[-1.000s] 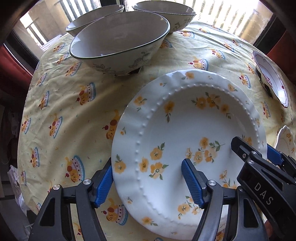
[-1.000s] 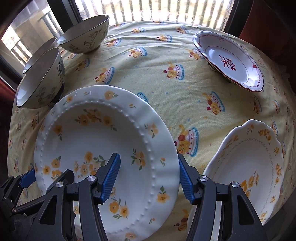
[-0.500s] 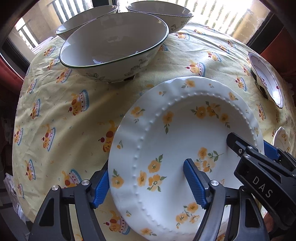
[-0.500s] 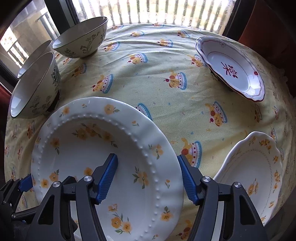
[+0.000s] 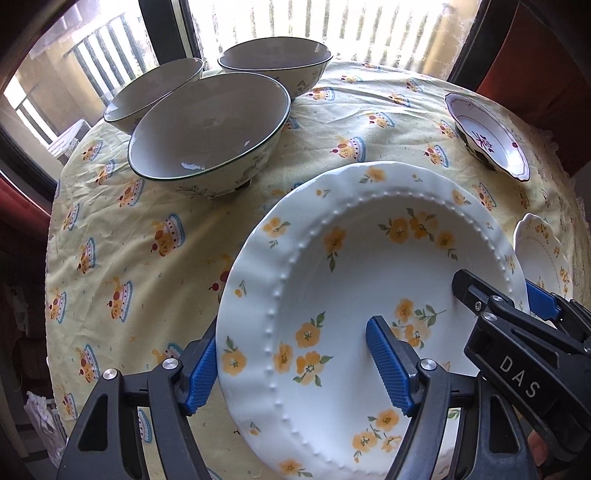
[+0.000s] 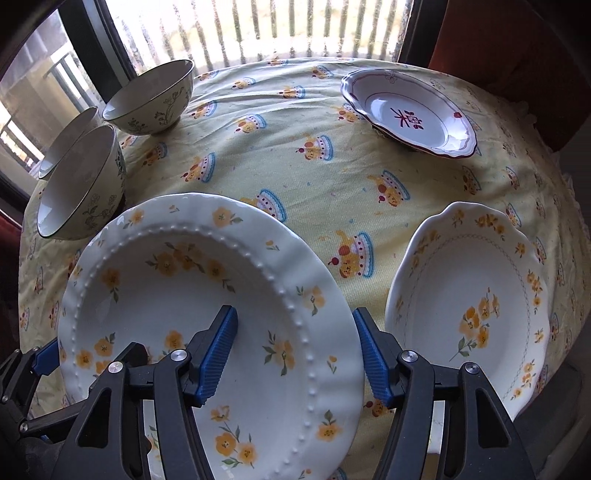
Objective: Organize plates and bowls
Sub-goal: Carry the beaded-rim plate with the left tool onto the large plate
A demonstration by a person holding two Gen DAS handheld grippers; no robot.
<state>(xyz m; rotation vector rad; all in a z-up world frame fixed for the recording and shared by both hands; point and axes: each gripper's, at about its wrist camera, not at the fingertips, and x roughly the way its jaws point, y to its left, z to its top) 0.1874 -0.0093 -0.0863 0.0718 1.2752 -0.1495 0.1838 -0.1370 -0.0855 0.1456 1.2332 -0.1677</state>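
Note:
A large white plate with yellow flowers and a beaded ring [image 5: 369, 266] [image 6: 184, 288] is held up off the table, tilted. My left gripper [image 5: 295, 369] is shut on its left rim, one finger under and one inside. My right gripper [image 6: 295, 358] is shut on its right rim in the same way, and shows in the left wrist view [image 5: 517, 332]. A scalloped white plate with yellow flowers [image 6: 469, 295] lies on the table to the right. A red-trimmed plate [image 6: 410, 114] sits at the far right. Three bowls [image 5: 210, 129] stand at the far left.
The round table has a yellow cloth with a cake pattern [image 6: 295, 155]. A window with railings [image 6: 258, 26] is behind it. A red chair back [image 6: 517, 55] stands at the far right. The table edge drops off at the left [image 5: 51, 258].
Both grippers have lifted the large flowered plate and pulled it back towards me; the bowls and far plates now look farther away. The grip on both rims is unchanged.

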